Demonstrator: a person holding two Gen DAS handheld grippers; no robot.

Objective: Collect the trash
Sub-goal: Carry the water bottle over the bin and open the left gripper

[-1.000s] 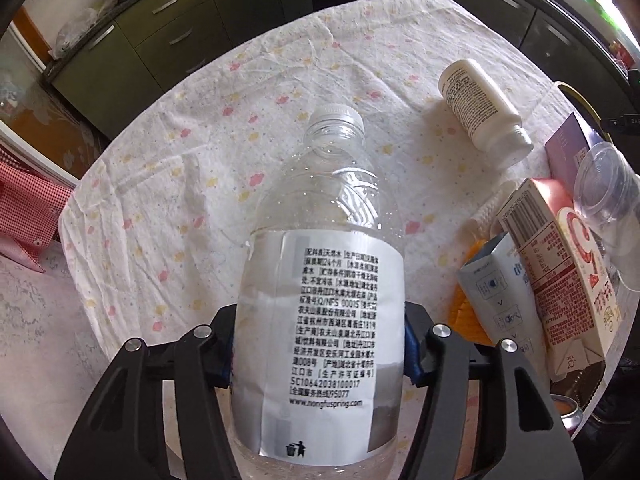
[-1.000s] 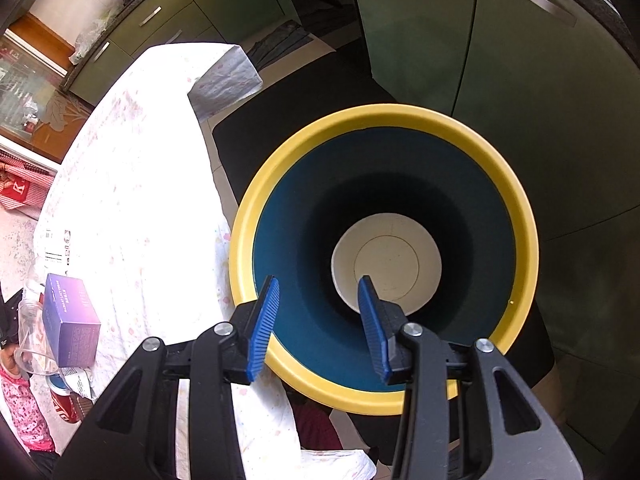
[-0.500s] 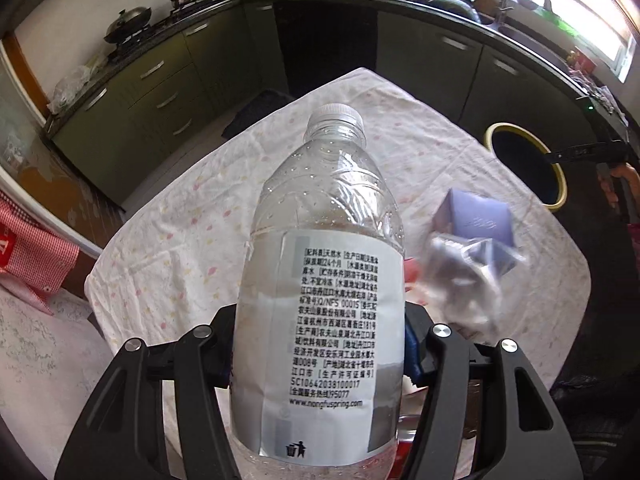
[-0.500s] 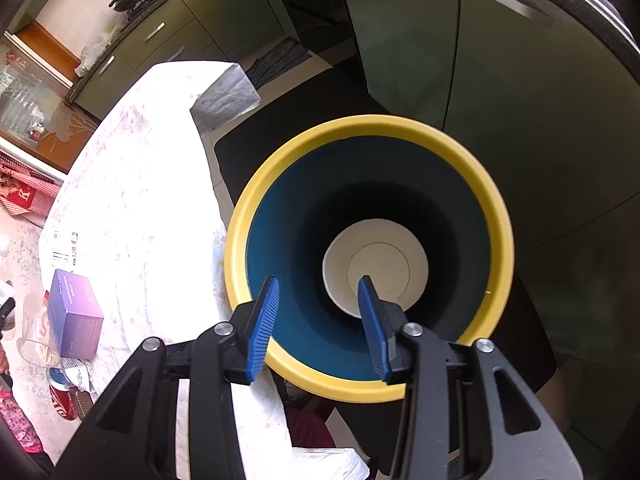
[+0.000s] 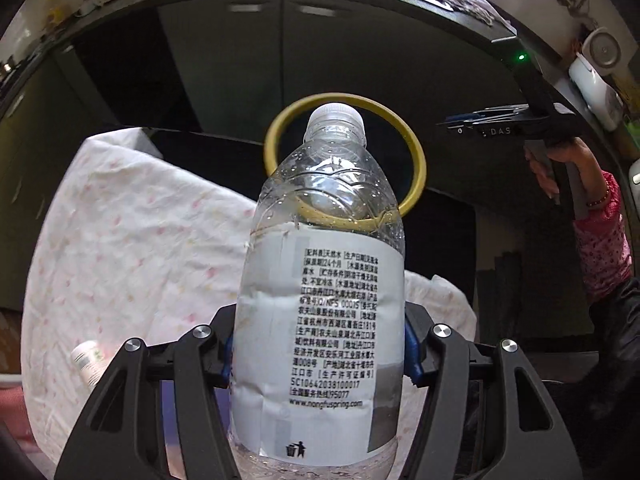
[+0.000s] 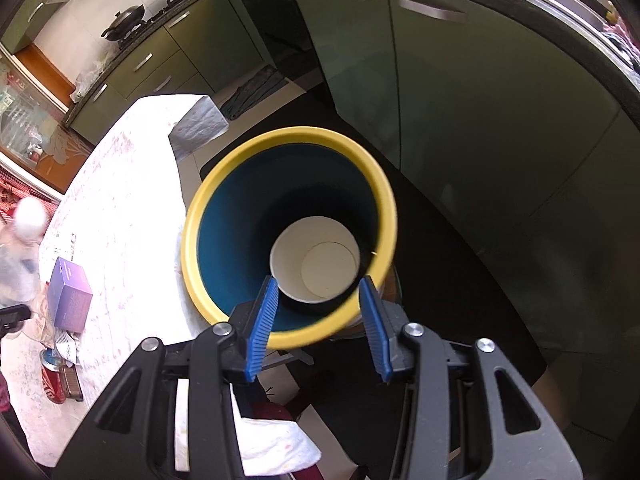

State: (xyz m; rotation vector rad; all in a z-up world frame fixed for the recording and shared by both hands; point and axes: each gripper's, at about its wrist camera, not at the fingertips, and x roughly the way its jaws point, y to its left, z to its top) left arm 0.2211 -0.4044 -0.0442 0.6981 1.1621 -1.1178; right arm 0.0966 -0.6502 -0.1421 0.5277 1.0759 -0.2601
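My left gripper is shut on a clear plastic water bottle with a white label and white cap, held upright. Its cap points at the yellow-rimmed trash bin standing beyond the table's far edge. In the right wrist view the bin has a dark blue inside and a white paper cup at its bottom. My right gripper is open and empty above the bin's near rim. The bottle shows blurred at the left edge of the right wrist view.
The table has a white flowered cloth. On it lie a small white bottle, a purple box and a red can. Green kitchen cabinets stand behind the bin. A person's arm in pink holds the right gripper.
My left gripper has swung right with the bottle, from facing the table's clutter to facing the bin. My right gripper has drawn back from the bin a little and stays open.
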